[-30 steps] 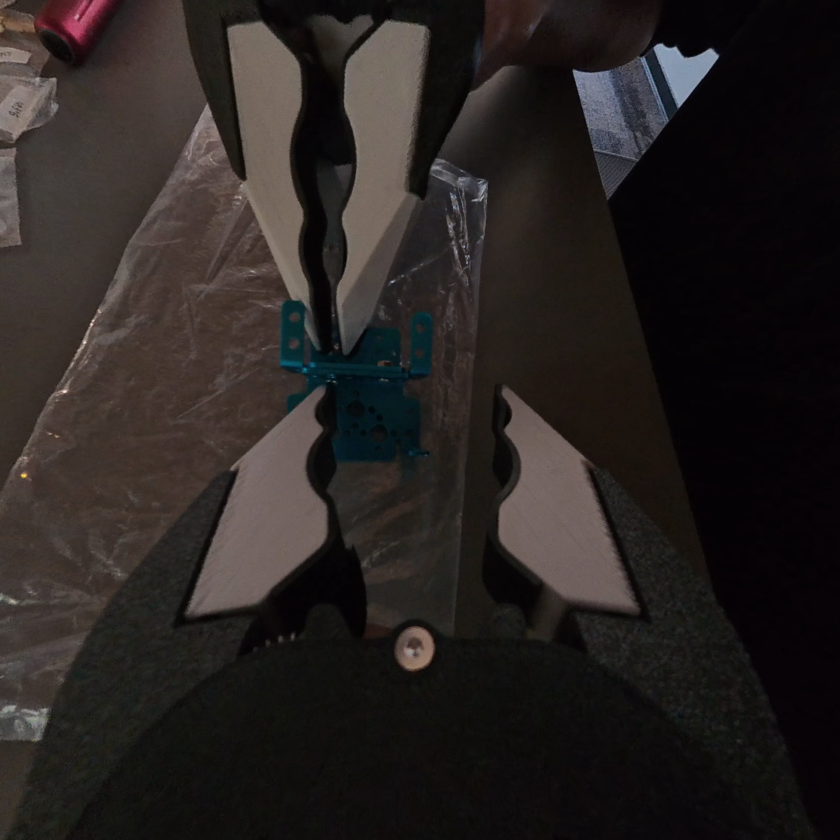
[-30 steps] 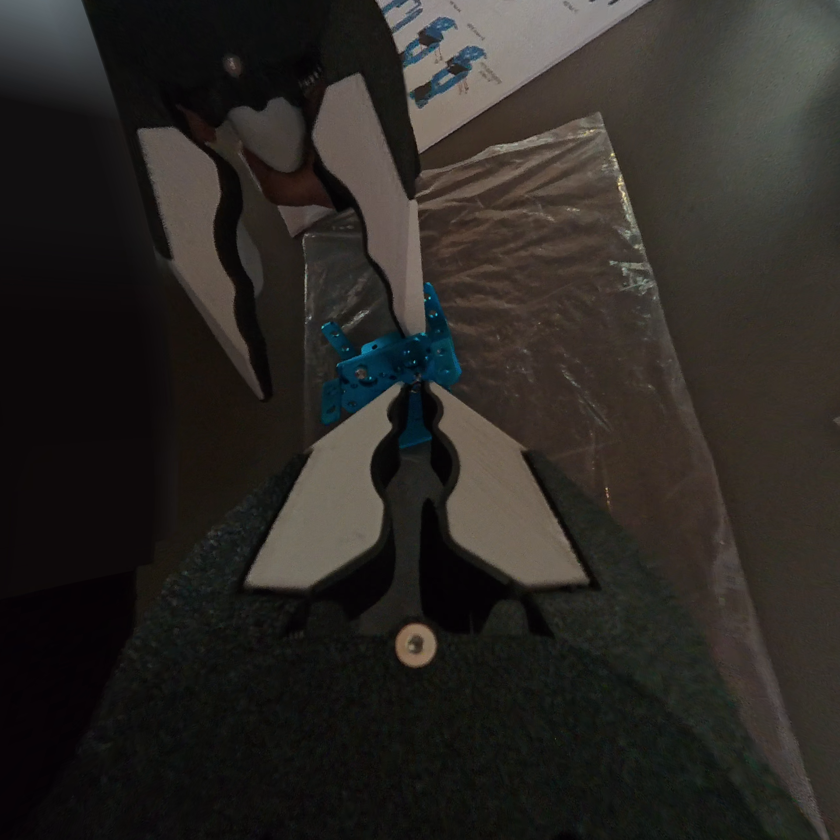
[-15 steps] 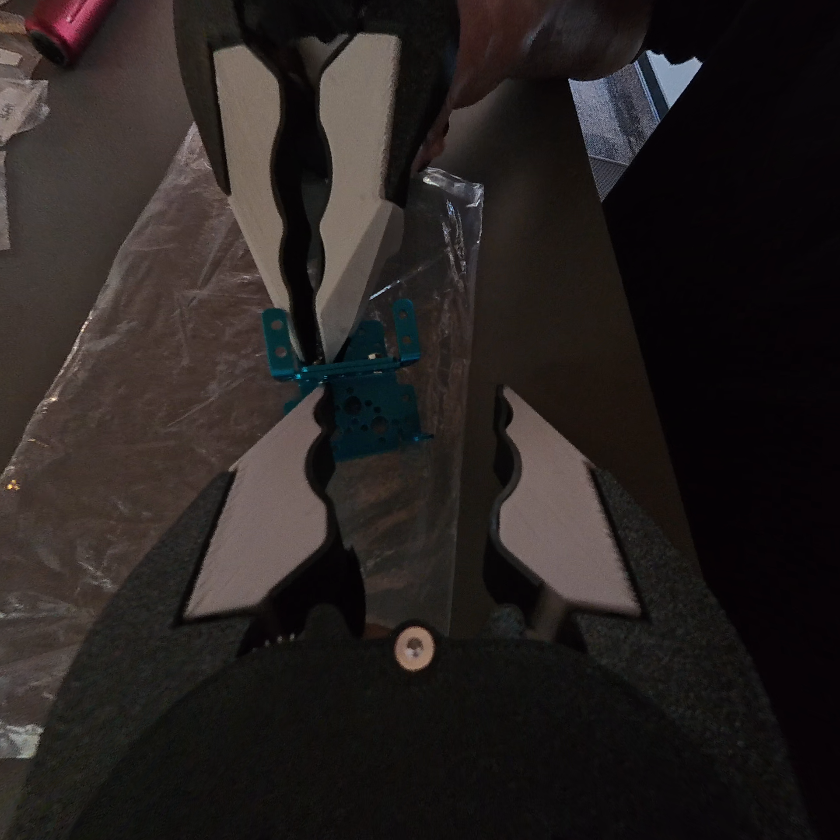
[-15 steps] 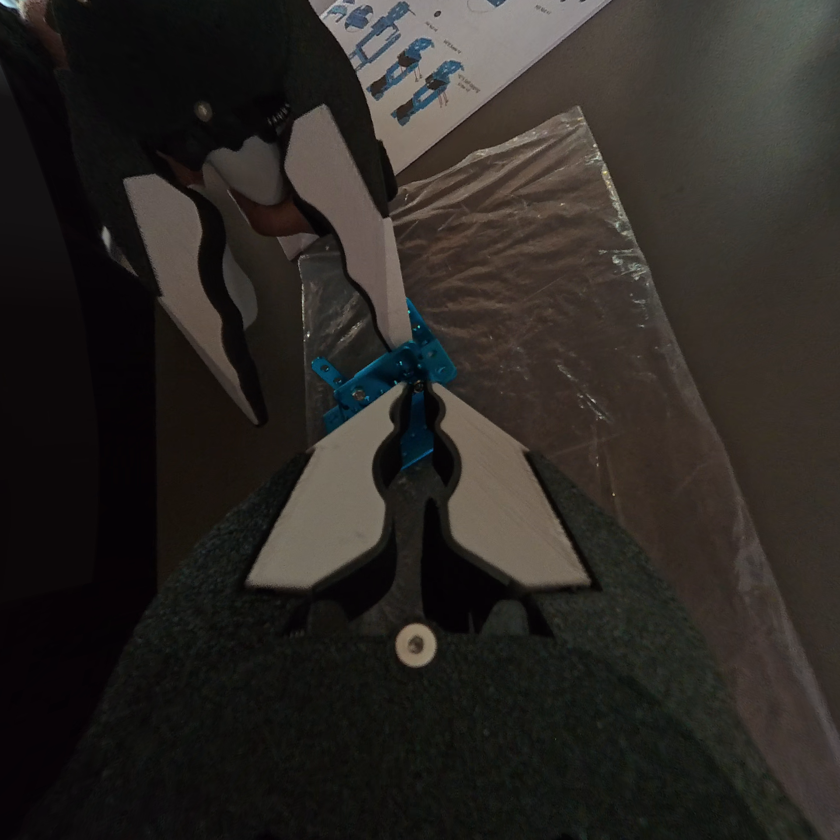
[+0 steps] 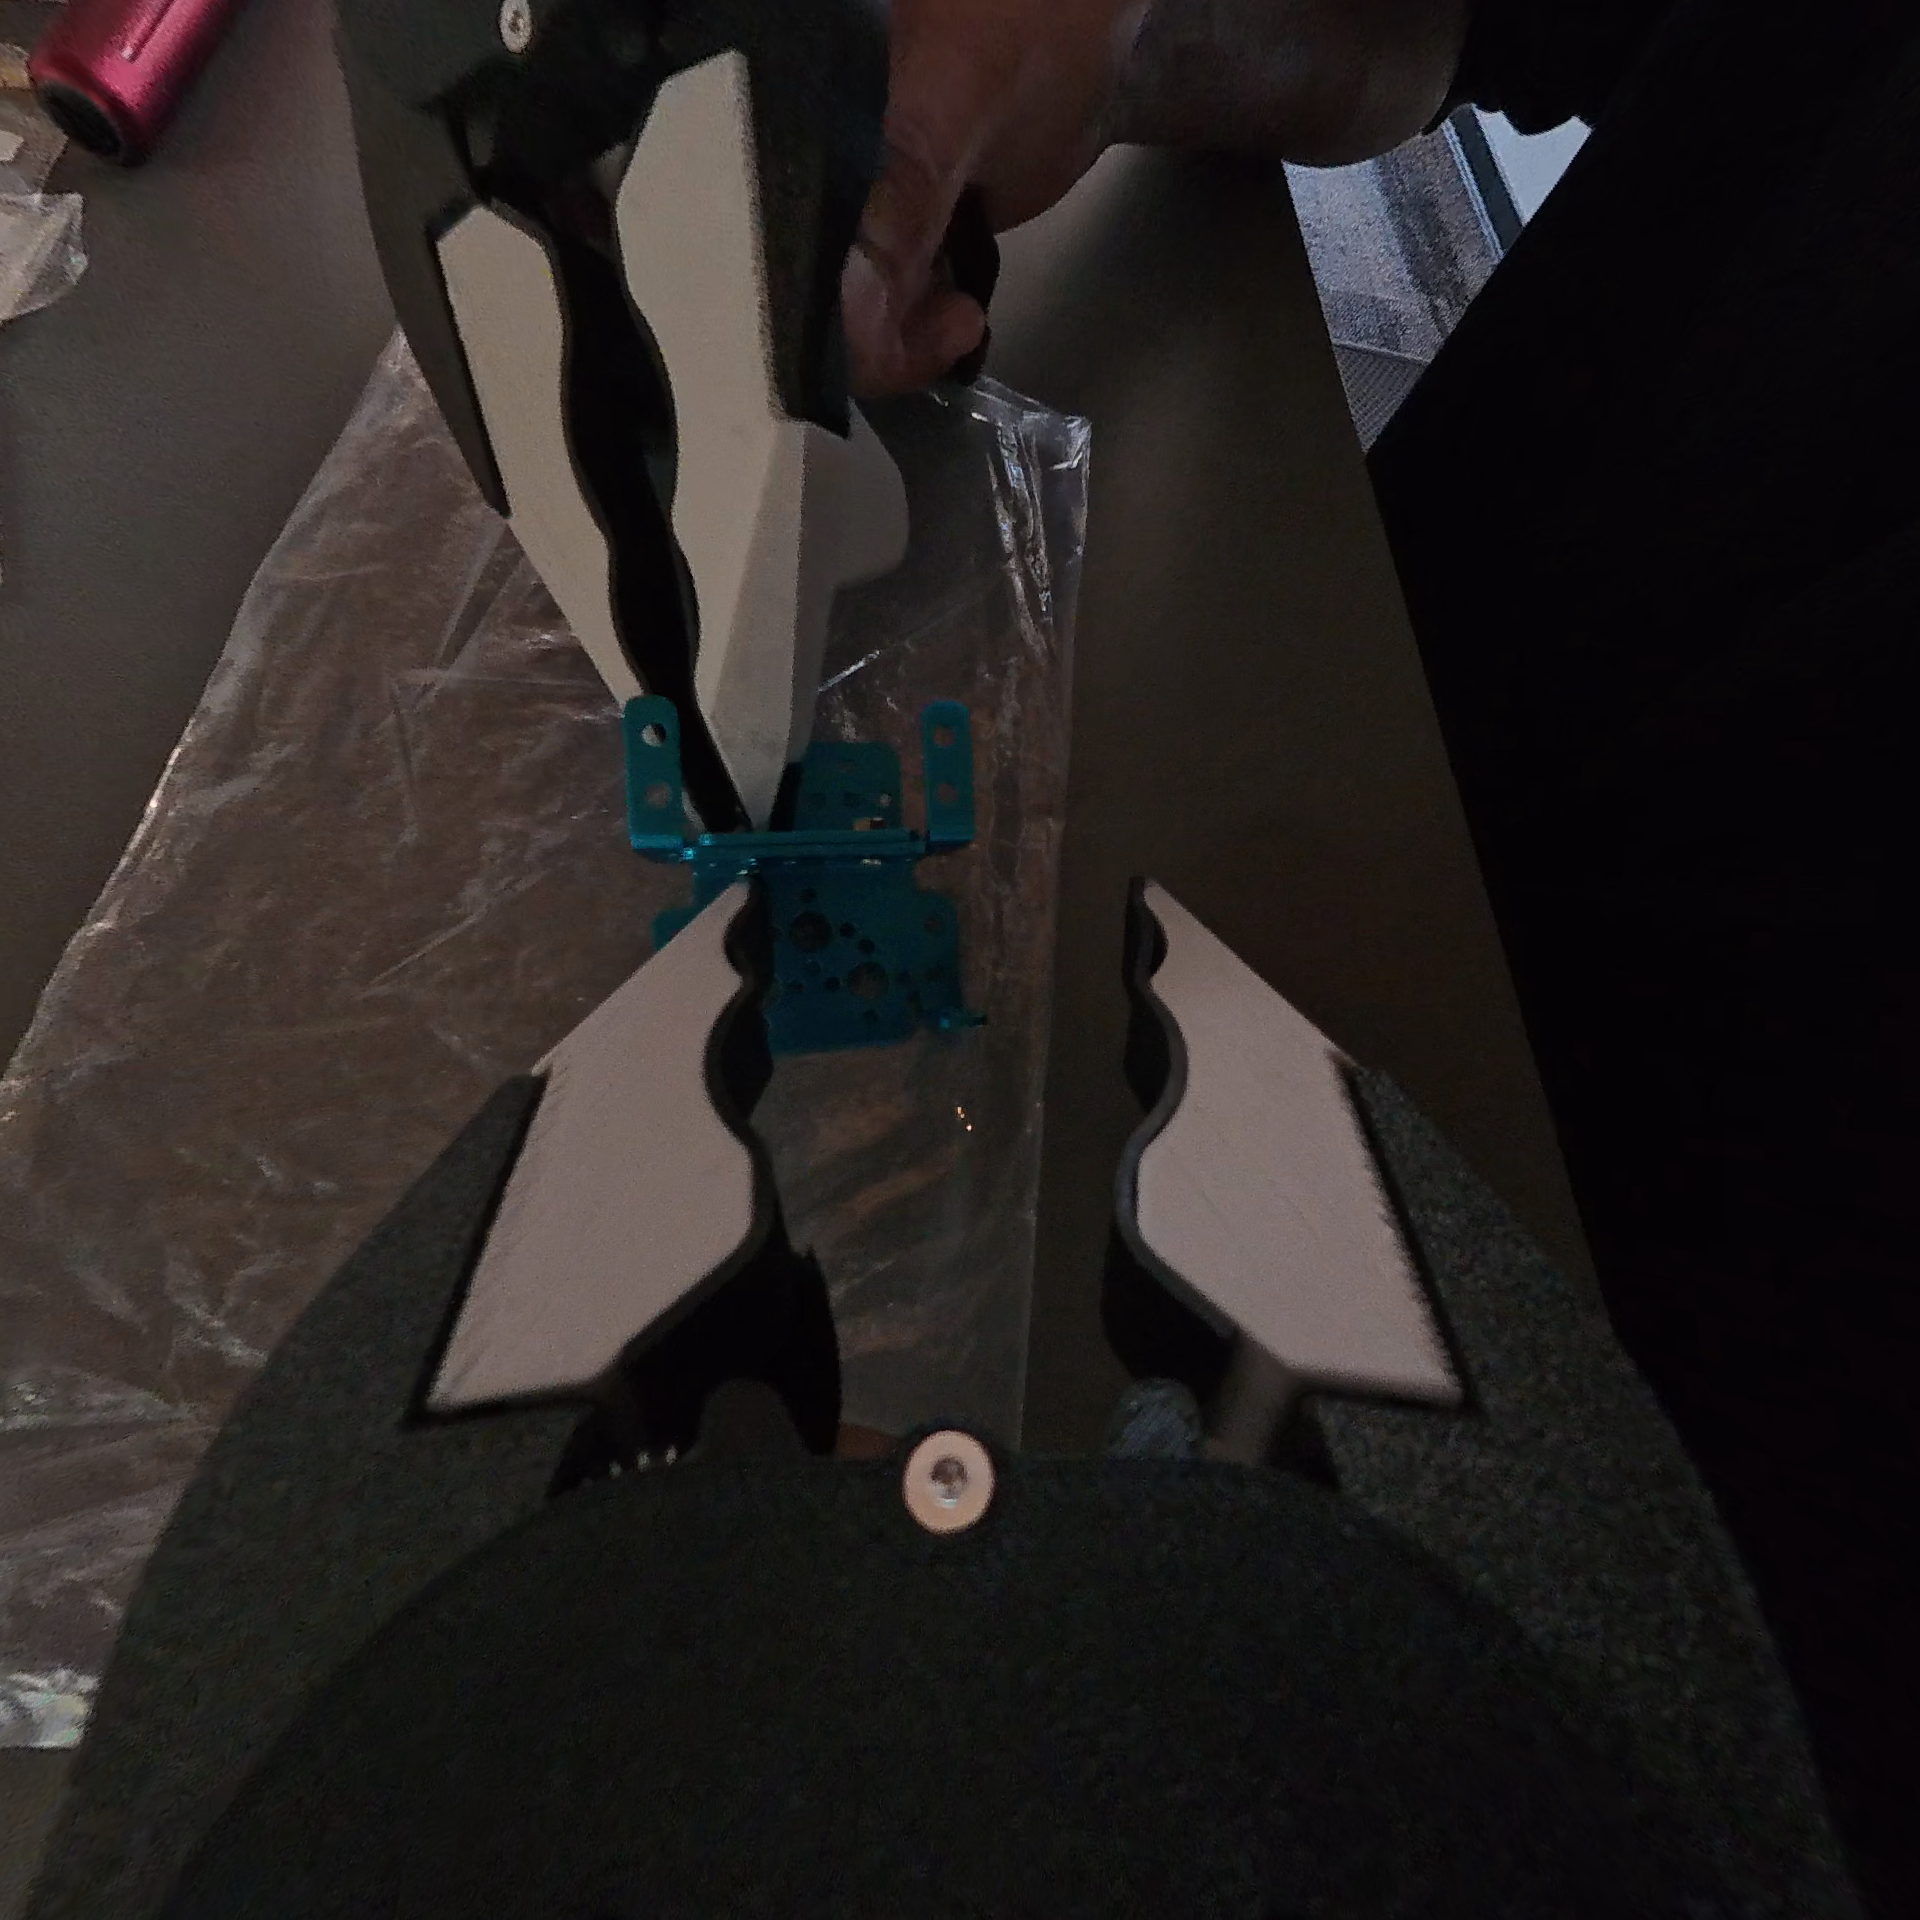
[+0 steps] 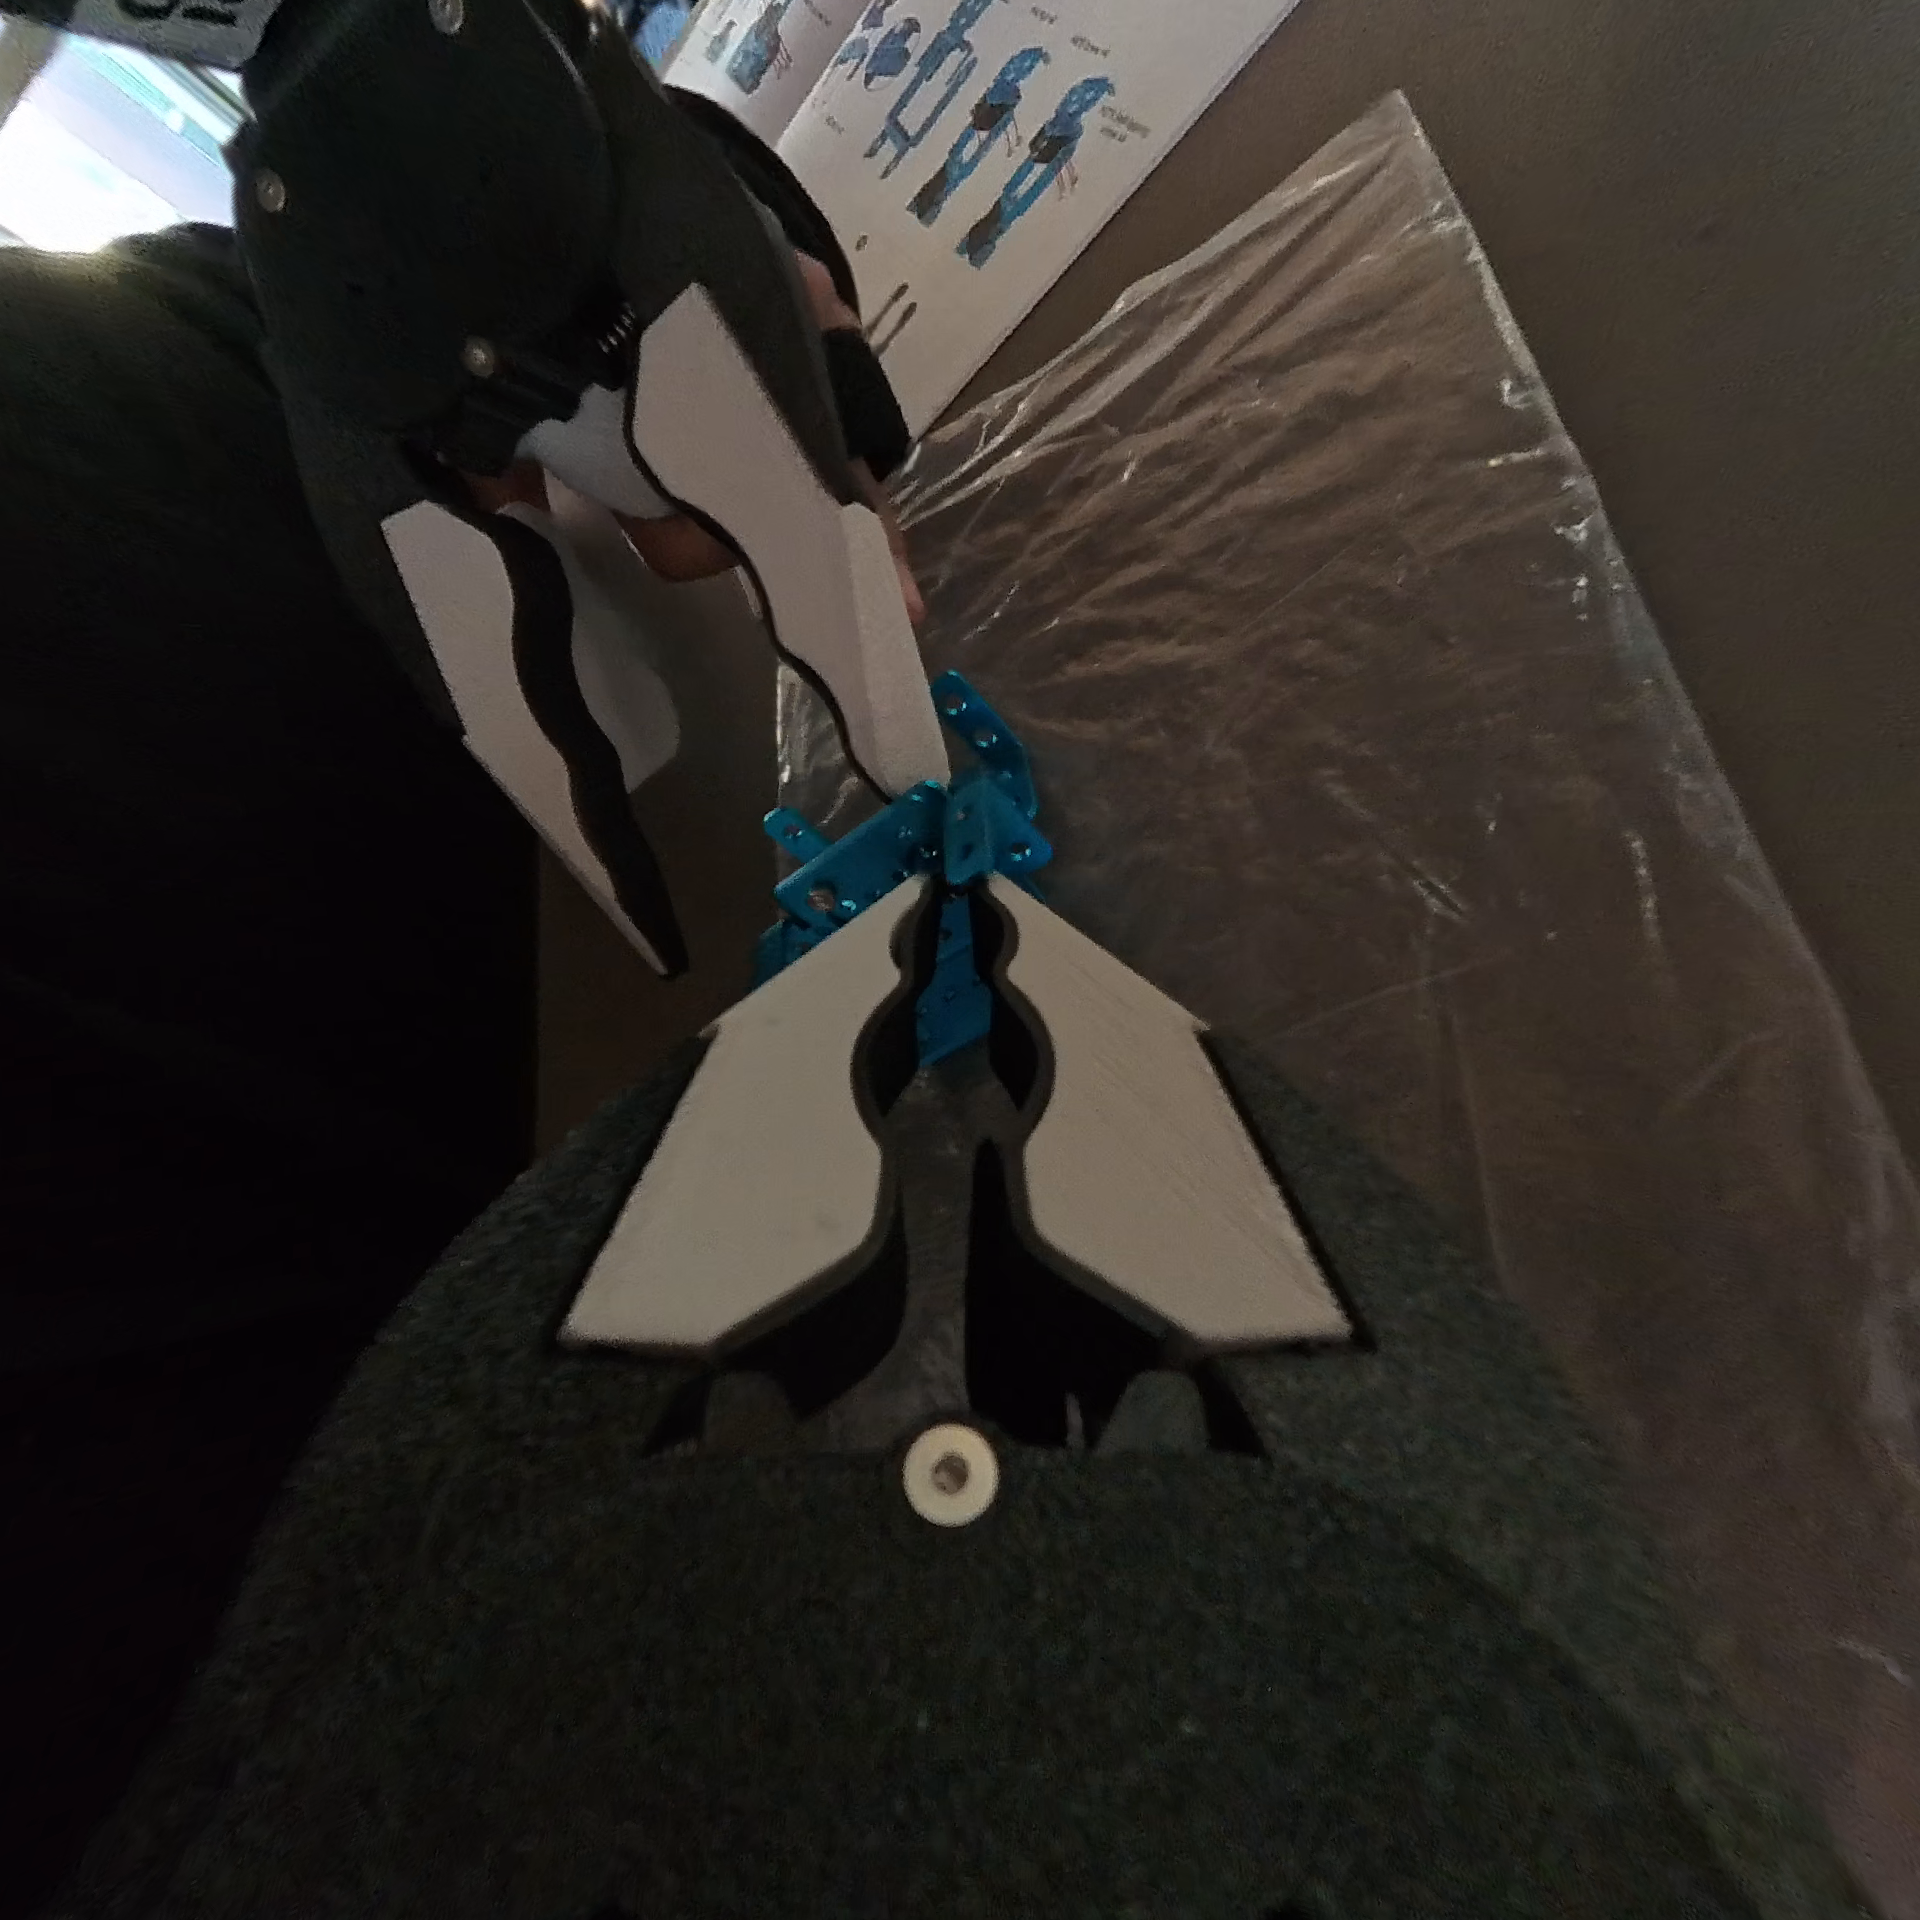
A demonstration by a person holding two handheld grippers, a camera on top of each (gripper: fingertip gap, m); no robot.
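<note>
A blue metal bracket assembly with several holes is held just above a clear plastic bag on the dark table. My right gripper is shut on the bracket; in the left wrist view it comes down from above onto the bracket's top edge. My left gripper is open, with the bracket between its fingers and its left fingertip against the bracket's side. In the right wrist view the left gripper reaches in from the upper left, one fingertip touching the bracket.
A pink cylinder and small plastic packets lie at the far left. A printed instruction sheet lies beyond the plastic bag. The table edge runs along the right, with darkness past it. A hand holds the right gripper.
My right gripper, still shut on the bracket, has tilted and turned it slightly. The left gripper stays open beside the bracket and looks closer in the right wrist view.
</note>
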